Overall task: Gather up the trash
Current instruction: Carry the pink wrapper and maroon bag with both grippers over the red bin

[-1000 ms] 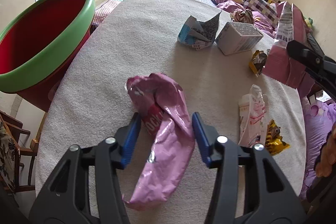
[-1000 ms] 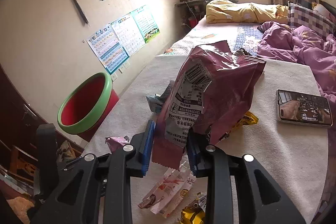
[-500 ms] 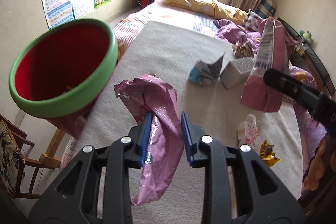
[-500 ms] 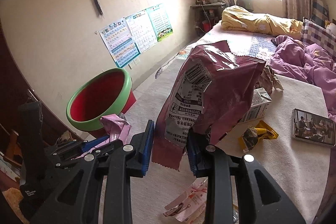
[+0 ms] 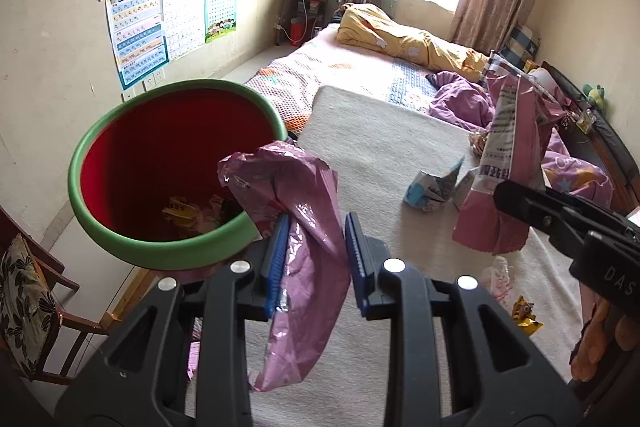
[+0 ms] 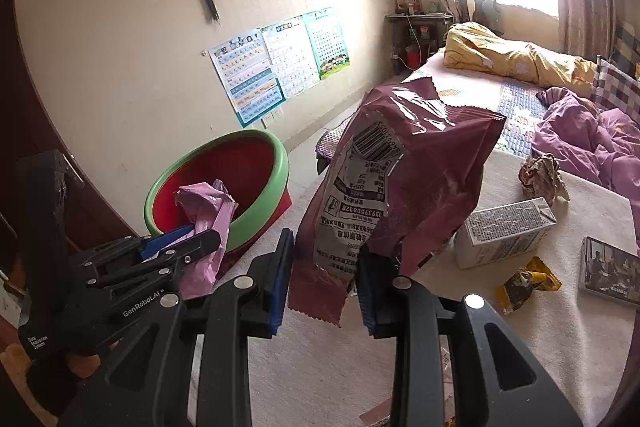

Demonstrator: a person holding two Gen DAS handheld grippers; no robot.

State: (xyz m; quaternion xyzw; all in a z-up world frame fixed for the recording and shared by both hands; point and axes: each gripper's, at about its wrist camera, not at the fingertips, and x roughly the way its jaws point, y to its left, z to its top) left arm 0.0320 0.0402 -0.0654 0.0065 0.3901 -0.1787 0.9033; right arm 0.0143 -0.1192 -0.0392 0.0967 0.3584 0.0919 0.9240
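Note:
My left gripper is shut on a crumpled light-pink plastic bag, held in the air at the near rim of a red basin with a green rim. The bag's top hangs over that rim; wrappers lie inside the basin. My right gripper is shut on a dark-pink snack bag with a barcode, lifted above the cream blanket. In the right wrist view the left gripper and its pink bag appear in front of the basin.
On the blanket lie a white carton, a blue-and-white folded carton, a crumpled brown wrapper, yellow wrappers, a pink-white packet and a phone. A wooden chair stands below the basin. Bedding lies beyond.
The left gripper closed on the pink bag, lifted it off the blanket and carried it left to the basin's rim. The right gripper moved left toward the basin with its snack bag.

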